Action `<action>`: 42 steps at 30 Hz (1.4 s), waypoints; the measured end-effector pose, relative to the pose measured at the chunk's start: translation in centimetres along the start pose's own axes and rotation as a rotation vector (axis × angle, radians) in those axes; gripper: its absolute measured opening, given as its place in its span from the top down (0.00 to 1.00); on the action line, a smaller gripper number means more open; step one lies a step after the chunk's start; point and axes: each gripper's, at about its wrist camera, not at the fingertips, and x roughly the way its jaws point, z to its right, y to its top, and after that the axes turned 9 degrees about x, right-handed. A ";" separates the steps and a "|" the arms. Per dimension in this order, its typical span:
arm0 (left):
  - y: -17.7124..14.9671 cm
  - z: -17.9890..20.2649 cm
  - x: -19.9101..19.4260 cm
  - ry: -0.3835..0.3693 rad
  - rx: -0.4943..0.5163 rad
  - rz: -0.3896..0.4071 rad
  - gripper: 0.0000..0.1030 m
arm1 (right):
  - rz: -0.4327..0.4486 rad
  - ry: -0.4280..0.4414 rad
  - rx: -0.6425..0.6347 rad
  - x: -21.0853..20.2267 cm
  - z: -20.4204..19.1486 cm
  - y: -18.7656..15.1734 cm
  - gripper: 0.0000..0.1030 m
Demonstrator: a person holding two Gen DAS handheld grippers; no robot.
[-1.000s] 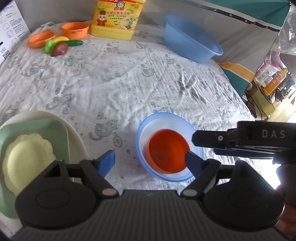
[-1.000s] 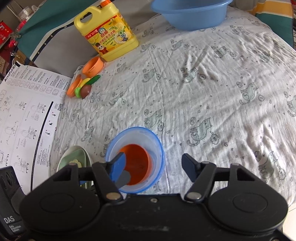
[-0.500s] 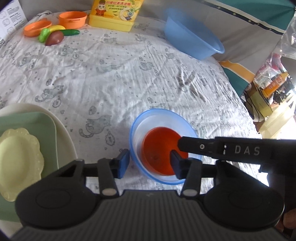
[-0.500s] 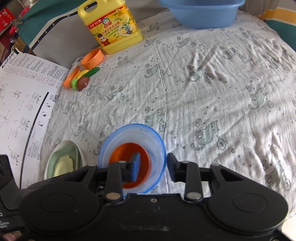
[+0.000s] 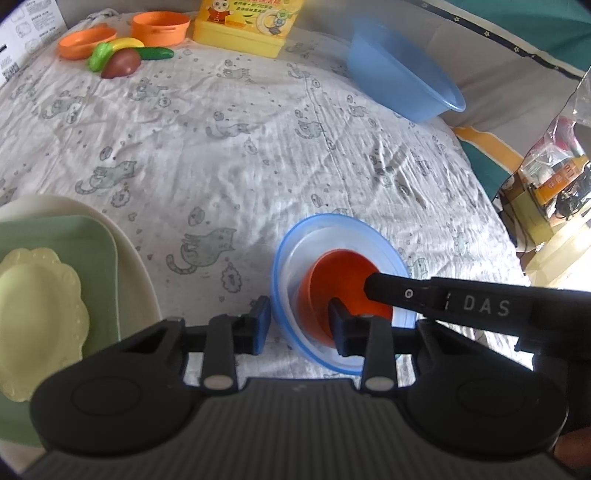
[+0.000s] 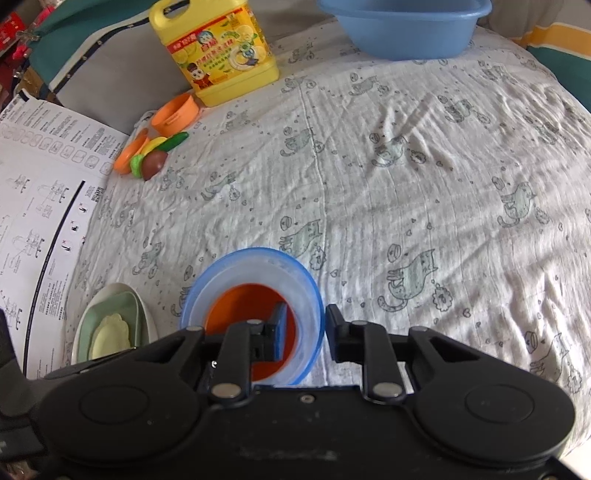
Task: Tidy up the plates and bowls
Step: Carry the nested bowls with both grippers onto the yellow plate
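Evidently light, thin plastic: the clear blue-rimmed bowl (image 6: 251, 314), nesting an orange bowl (image 5: 343, 291), sits on the cat-print bedsheet (image 6: 369, 184). Left claw (image 5: 299, 326) and right claw (image 6: 306, 332) each straddle its rim, apparently pinching opposite walls.

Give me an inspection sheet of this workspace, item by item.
Surface: cat-print cloth, wrinkled.
Job's things: orange bowl nested in clear blue-rimmed bowl; plate stack at left.
Clutter: detergent jug, blue basin, toy food, paper sheet.
Grippers: left claw and right claw each straddle the clear bowl's wall, one finger inside.
Cables: nothing seen.
Surroundings: shelf clutter at right, blurred.
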 end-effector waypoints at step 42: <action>-4.4 -15.7 -11.4 0.168 -0.302 0.076 0.70 | -0.216 0.123 -0.290 4.9 -19.9 -4.3 0.78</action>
